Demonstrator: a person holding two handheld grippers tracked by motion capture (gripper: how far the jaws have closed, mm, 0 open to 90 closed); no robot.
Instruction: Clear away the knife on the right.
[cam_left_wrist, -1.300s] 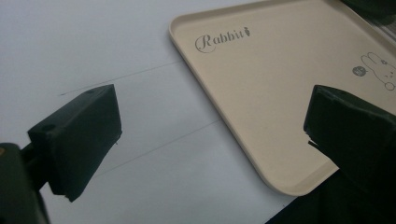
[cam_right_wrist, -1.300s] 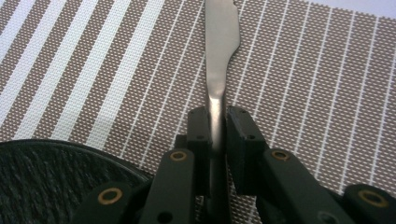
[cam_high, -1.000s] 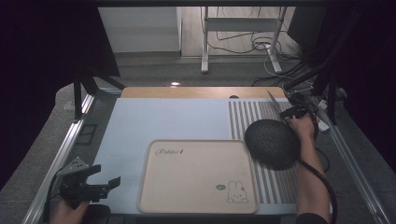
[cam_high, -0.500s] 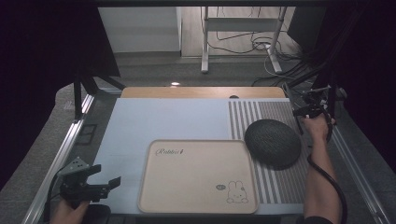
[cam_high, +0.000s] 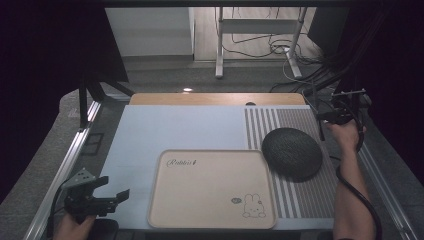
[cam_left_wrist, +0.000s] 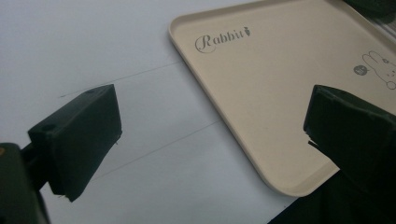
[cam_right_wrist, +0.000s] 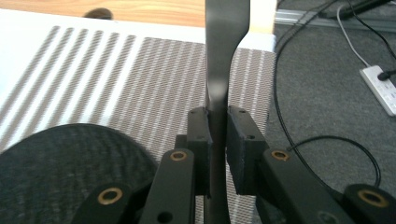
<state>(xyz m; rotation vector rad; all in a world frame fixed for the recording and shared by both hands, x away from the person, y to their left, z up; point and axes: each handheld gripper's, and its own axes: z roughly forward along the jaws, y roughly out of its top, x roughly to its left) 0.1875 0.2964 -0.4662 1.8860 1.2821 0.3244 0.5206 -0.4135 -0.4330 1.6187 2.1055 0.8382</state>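
Pale blue mat (cam_high: 180, 130) with grey-striped right part, over a wooden table (cam_high: 215, 98); grey carpet and cables at frame top. Beige tray (cam_high: 212, 187) lower centre. Left gripper (cam_high: 111, 196) released, lower left. Right gripper (cam_right_wrist: 217, 140) clenched on a flat dark utensil handle (cam_right_wrist: 225, 42), right edge, near dark round dish (cam_high: 292, 152).

Top of the dark utensil handle (cam_right_wrist: 219, 60) in the right claw (cam_right_wrist: 217, 140), cut off by the frame edge.

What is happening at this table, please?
A person works with two hand-held grippers. The right gripper is shut on a thin dark utensil handle, held above the striped mat's right edge, beside a dark round dish. The left gripper waits open by the beige rabbit tray, which has nothing on it.
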